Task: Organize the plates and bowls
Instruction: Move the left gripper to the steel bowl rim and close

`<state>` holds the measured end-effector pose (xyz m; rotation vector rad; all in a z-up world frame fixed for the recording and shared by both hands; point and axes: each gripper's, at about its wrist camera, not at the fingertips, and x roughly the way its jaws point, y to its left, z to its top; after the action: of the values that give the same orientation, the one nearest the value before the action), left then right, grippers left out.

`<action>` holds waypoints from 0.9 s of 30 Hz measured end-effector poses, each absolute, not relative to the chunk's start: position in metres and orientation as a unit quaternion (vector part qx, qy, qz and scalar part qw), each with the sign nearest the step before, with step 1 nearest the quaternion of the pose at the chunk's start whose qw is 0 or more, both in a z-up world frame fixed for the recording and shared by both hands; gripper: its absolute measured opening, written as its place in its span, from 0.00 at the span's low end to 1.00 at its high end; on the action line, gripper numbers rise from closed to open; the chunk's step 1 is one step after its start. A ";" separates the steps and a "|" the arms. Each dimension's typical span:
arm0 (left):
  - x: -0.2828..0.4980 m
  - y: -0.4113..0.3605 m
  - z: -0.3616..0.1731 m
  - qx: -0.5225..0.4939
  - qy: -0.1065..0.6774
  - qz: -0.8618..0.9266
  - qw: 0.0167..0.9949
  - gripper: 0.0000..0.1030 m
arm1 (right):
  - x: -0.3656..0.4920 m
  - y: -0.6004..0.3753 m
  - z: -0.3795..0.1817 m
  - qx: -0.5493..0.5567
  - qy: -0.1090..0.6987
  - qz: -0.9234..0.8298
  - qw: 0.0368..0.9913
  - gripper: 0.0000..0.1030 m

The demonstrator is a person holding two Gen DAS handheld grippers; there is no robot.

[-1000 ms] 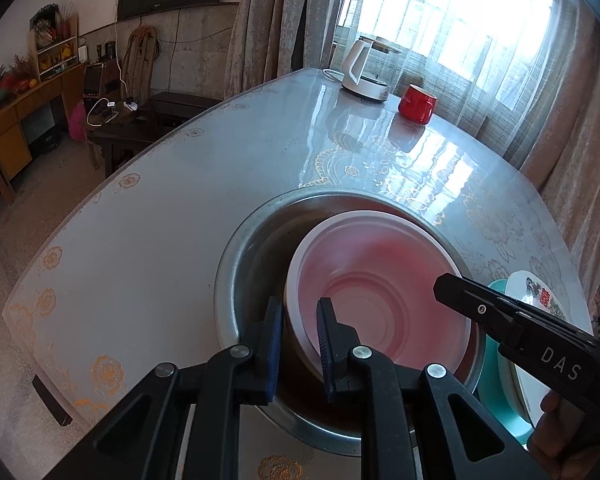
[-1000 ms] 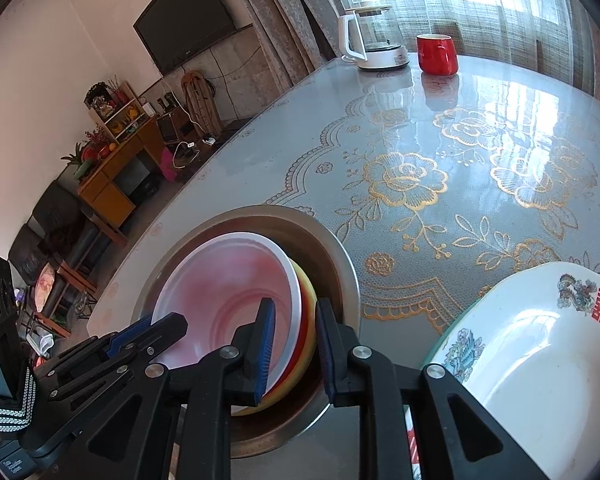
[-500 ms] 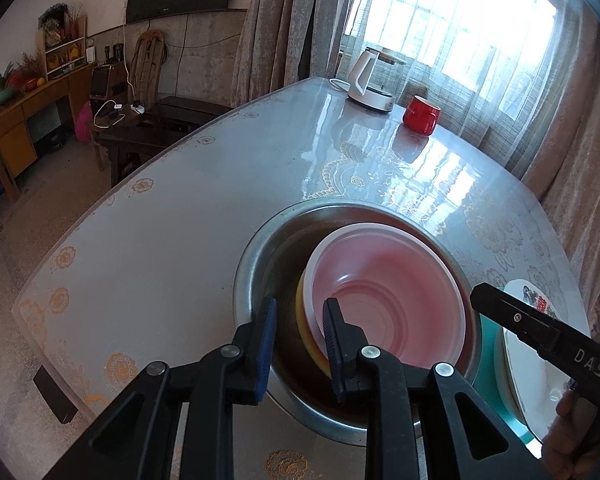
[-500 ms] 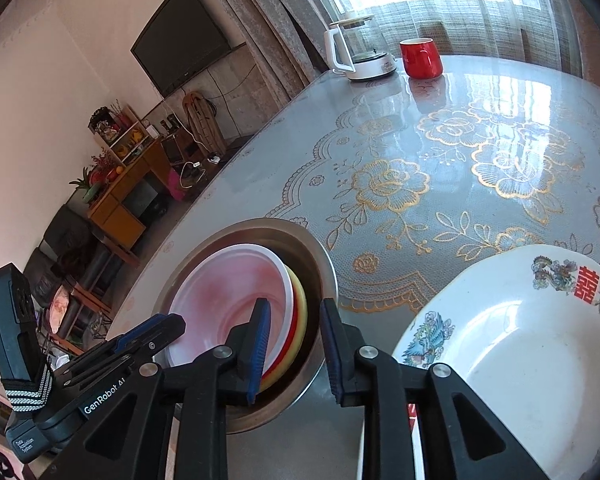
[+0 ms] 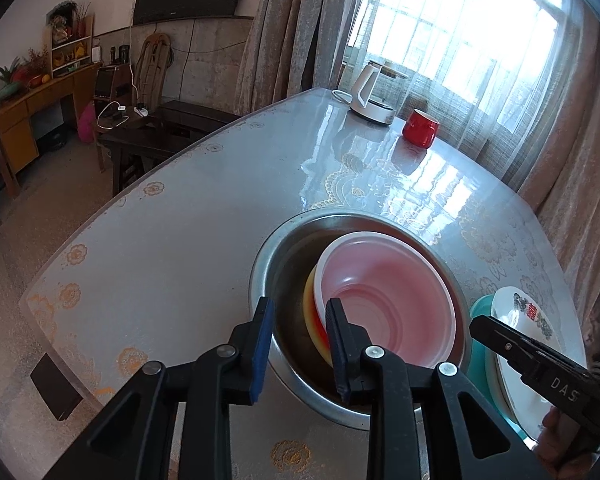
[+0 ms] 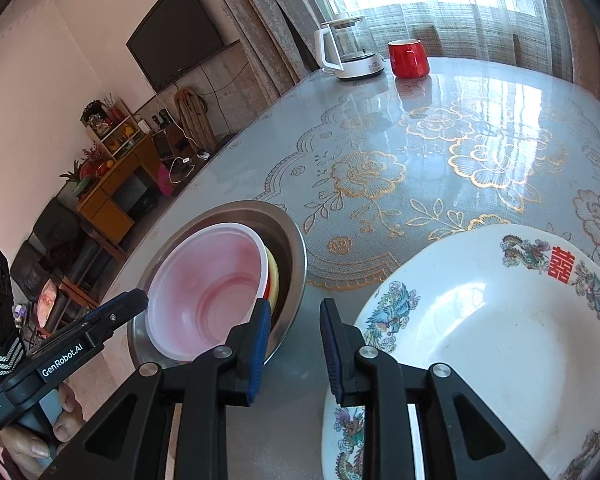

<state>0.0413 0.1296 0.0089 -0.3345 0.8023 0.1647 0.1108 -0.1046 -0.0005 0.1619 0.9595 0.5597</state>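
A steel basin sits on the table and holds a tilted stack of bowls: a pink-white bowl on top, red and yellow rims under it. My left gripper is open and empty over the basin's near rim. My right gripper is open and empty above the gap between the basin and a white patterned plate. That plate lies on a teal plate.
A white kettle and a red mug stand at the table's far end by the window. The table's left edge drops to the floor, with a dark chair beside it.
Both grippers have pulled back and up from the basin, and their jaws have opened wider. The bowl stack stays tilted in the basin.
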 end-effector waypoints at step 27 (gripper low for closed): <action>-0.001 0.183 -0.009 -0.259 0.359 0.041 0.895 0.37 | 0.081 -0.097 0.006 -0.019 0.417 0.315 0.853 0.31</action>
<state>-0.0013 0.1829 -0.0090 -0.5378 0.7450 0.0843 0.0805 -0.0970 0.0061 -0.0410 0.8770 0.6629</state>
